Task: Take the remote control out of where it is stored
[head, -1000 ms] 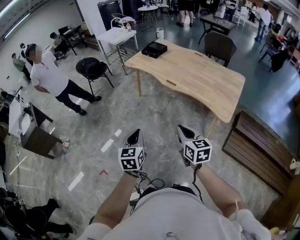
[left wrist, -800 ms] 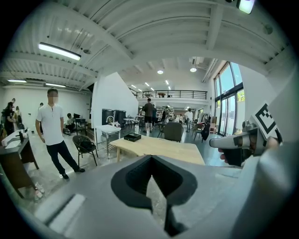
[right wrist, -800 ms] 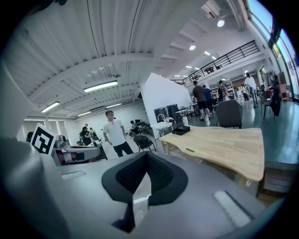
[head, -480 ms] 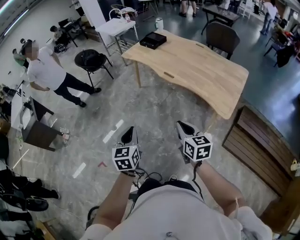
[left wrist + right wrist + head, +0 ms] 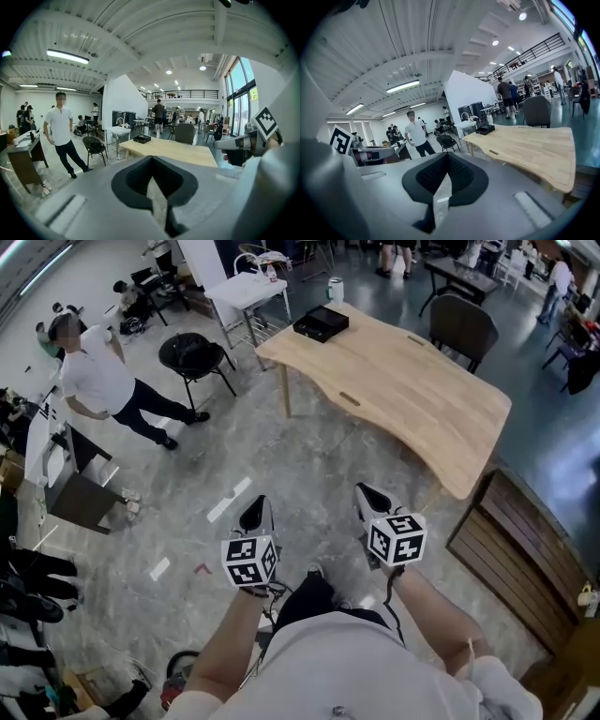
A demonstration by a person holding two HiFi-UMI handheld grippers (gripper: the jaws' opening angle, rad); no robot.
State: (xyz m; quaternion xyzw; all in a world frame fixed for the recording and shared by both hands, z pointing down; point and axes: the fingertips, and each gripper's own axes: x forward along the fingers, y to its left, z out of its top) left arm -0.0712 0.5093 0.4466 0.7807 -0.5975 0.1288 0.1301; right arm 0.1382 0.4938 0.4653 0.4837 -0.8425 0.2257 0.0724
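No remote control shows in any view. A flat black box (image 5: 321,323) lies at the far corner of a light wooden table (image 5: 412,399); the same box (image 5: 141,138) appears ahead in the left gripper view, and the box (image 5: 485,129) in the right gripper view. My left gripper (image 5: 254,514) and right gripper (image 5: 371,499) are held side by side over the grey floor, well short of the table. The left gripper (image 5: 151,160) and right gripper (image 5: 446,157) are both shut, nothing between the jaws.
A person in a white shirt (image 5: 94,381) stands at the left near a dark cabinet (image 5: 80,498). A black round chair (image 5: 187,352) and a white side table (image 5: 246,292) stand left of the wooden table. A dark chair (image 5: 464,329) is behind it, a slatted wooden bench (image 5: 520,549) at right.
The head view has swung a little, so the table sits slightly further right. The left gripper has sunk lower and leftward in view. Both grippers remain shut.
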